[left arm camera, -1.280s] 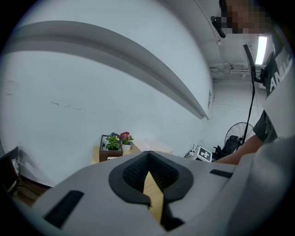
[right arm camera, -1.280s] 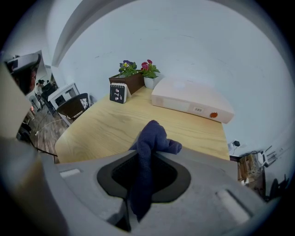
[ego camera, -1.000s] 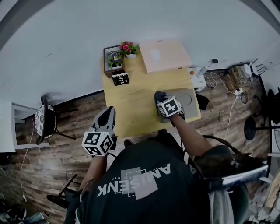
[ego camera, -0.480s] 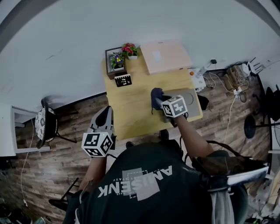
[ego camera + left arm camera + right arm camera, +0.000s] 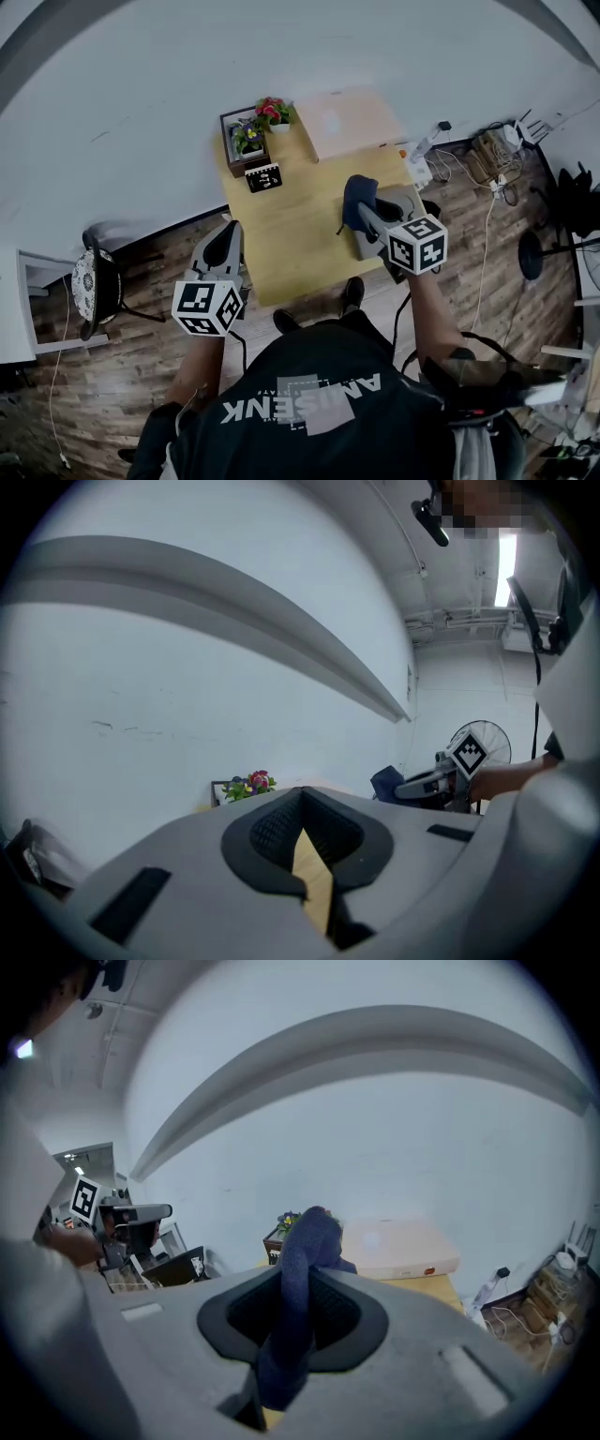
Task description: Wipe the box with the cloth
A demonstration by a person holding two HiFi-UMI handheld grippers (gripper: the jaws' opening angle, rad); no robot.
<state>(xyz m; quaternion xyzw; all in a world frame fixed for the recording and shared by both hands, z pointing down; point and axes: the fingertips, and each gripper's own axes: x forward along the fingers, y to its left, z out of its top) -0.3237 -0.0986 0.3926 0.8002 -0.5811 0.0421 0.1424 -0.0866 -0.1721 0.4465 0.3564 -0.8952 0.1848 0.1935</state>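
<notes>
A pale pink flat box (image 5: 349,122) lies at the far right corner of the wooden table (image 5: 286,234); it also shows in the right gripper view (image 5: 398,1246). My right gripper (image 5: 367,214) is shut on a dark blue cloth (image 5: 358,199), held up in the air over the table's right side, short of the box. The cloth (image 5: 298,1288) hangs bunched between the jaws of that gripper (image 5: 305,1283). My left gripper (image 5: 225,248) hovers off the table's near left corner, shut with nothing in it (image 5: 302,810).
A wooden tray with flower pots (image 5: 249,133) and a small black sign (image 5: 263,176) stand at the far left of the table. A grey pad (image 5: 405,208) lies under the right gripper. Cables (image 5: 473,155) trail over the floor at the right; a chair (image 5: 94,281) stands at the left.
My right gripper has risen off the grey pad with the cloth and drawn back to the right. The left gripper has hardly moved.
</notes>
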